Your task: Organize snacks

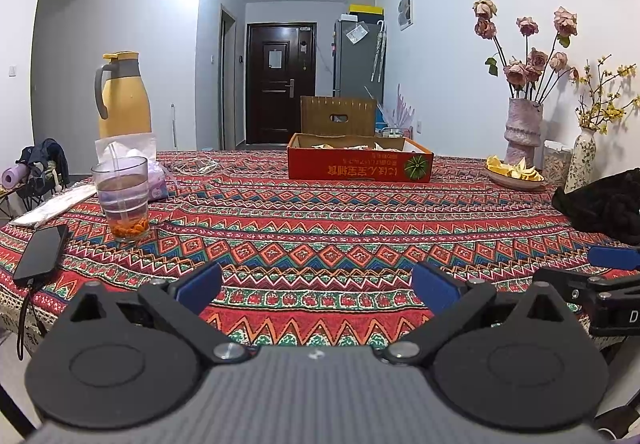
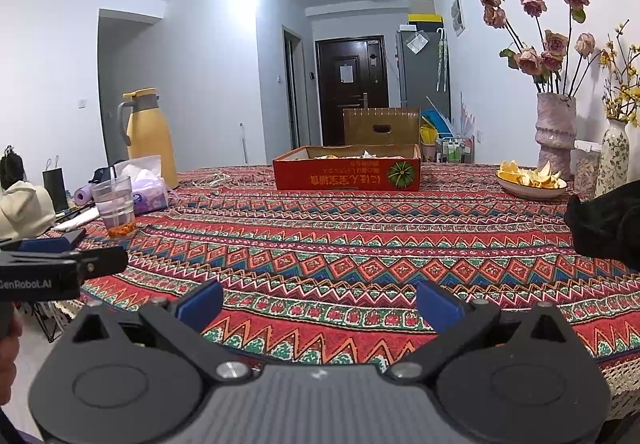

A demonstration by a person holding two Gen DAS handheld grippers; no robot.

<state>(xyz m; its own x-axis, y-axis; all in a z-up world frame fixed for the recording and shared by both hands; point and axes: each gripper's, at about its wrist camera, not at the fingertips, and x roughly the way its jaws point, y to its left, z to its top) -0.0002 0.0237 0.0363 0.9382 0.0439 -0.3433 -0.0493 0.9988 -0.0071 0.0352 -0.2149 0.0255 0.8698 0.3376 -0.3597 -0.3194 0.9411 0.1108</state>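
Left wrist view: left claw (image 1: 316, 286) wide, empty, low over worktop (image 1: 320, 211); right claw (image 2: 318, 304) likewise. Snacks in red box (image 1: 360, 161), far edge, contents half hidden. Risk: long reach sweeps glass (image 1: 122, 197), spills; phone (image 1: 40, 256) nearby.

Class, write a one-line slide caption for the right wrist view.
Open right gripper low over a patterned tablecloth, facing a red cardboard box at the far end.

A shallow red cardboard box (image 1: 360, 163) sits upright at centre frame, on the tablecloth's far side; pale snack packets (image 1: 348, 145) lie inside (barely visible above its rim), print facing upside down.
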